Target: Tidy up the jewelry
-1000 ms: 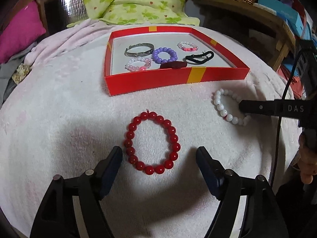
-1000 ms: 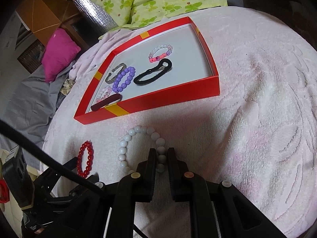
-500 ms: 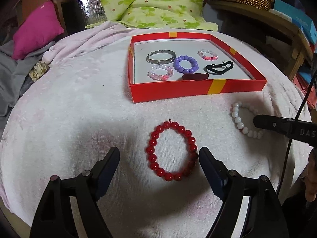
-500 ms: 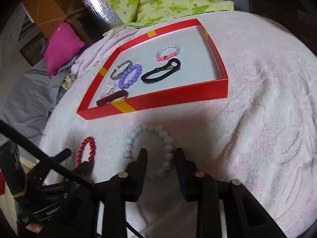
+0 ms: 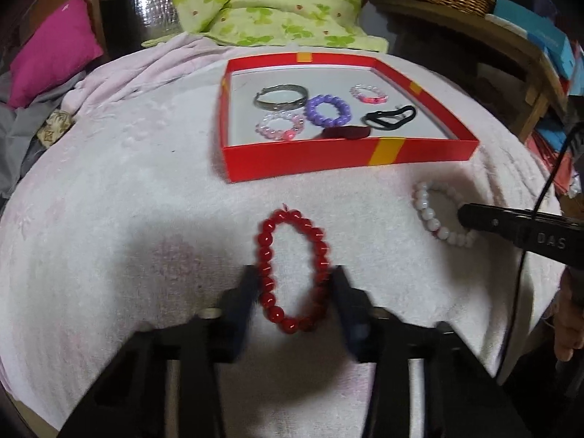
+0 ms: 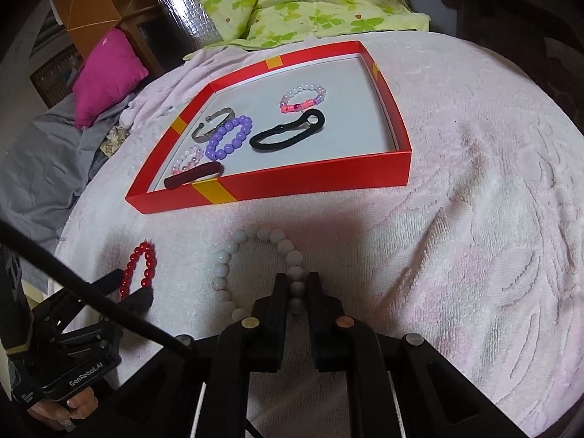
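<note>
A red bead bracelet lies on the white towel, squeezed into a narrow oval between the fingers of my left gripper, which is shut on its two sides. It also shows in the right wrist view. A white bead bracelet lies to its right; my right gripper is shut on its right strand. The white bracelet shows in the left wrist view too. A red tray behind holds several bracelets and hair ties.
The tray holds a silver bangle, a purple bead bracelet, a black hair tie and a dark red one. A green quilt, a pink pillow and a wooden shelf lie beyond the towel.
My left gripper has closed in from wide open onto the red bracelet, squeezing it narrow. My right gripper opened briefly and has closed again on the white bracelet's strand.
</note>
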### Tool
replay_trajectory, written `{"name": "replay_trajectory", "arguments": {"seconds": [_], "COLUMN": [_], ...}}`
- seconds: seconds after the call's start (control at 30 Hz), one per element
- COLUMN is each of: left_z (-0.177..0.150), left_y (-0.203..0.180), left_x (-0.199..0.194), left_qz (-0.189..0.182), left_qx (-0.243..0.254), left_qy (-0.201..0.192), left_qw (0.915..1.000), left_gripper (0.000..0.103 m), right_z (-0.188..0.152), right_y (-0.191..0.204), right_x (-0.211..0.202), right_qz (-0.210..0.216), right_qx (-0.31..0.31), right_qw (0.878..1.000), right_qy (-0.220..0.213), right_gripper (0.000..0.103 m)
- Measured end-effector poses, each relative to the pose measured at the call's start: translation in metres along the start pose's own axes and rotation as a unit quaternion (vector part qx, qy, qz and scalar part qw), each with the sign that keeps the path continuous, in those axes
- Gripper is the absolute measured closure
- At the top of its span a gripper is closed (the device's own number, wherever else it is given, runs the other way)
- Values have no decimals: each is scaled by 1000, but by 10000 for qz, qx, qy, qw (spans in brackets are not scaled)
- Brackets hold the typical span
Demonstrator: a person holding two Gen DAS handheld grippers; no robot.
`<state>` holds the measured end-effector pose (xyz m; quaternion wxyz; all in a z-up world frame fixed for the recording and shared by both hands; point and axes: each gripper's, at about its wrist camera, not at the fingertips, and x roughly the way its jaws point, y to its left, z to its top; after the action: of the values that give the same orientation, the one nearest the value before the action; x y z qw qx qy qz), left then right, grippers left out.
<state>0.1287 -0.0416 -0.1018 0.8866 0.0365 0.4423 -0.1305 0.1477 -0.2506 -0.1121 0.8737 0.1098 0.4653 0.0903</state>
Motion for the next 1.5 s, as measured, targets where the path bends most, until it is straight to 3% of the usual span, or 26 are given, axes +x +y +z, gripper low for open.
{"name": "replay_trajectory", "arguments": {"seconds": [0.03,0.1,0.17,0.33,0.57,0.7,0.77,0.83,0.87,0.97,1.13,1.17,1.23,1.33,1.5], "left_z": [1,3,6,10,10,9,10,9,8,8,5,5,5,3,5], "left_y": [1,4,7,10,20,29,32,29,27,17,11,9,4,0,3], "left_x": [-1,-4,-9,-20,-17,-12,-12,-17,-20,-22,3,4,3,2,-1], "left_qz": [-47,-113,-138,-270,-228,-342,-506,-497,-468,-506,-415,-336,-261,-299,-400], "left_qx": [-33,-126,-179,-198,-440,-673,-787,-763,-720,-477,-431,-365,-205,-87,-156], "left_qy": [-18,-84,-245,-509,-390,-222,-191,-267,-363,-423,103,72,7,-31,-104], "left_qw": [10000,9998,9994,9981,9980,9969,9954,9955,9956,9967,9982,9987,9994,9995,9990], "left_gripper": [83,85,98,98,98,97,85,45,40,39,39,40,61,82,93], "right_z": [0,0,-1,-1,3,2,2,3,3,3,3,3,3,3,2], "right_y": [-1,0,1,7,4,1,0,0,-1,-4,-5,-5,-4,-4,-1], "right_x": [0,0,-1,-3,-10,-5,-4,-3,-2,-2,-1,-1,-1,-1,-4], "right_qz": [-1,-15,-38,-133,-65,-126,-123,-115,-102,-47,-66,-66,-63,-71,-58], "right_qx": [-3,-10,-11,-93,93,165,177,191,217,309,273,273,279,262,209], "right_qw": [10000,10000,10000,9997,9993,9995,9996,9996,9996,9994,9995,9995,9995,9995,9995], "right_qy": [-4,-18,-40,-177,-363,-224,-207,-190,-170,-145,-157,-157,-156,-156,-212], "right_gripper": [91,91,91,92,92,92,92,92,92,92,92,92,92,92,92]}}
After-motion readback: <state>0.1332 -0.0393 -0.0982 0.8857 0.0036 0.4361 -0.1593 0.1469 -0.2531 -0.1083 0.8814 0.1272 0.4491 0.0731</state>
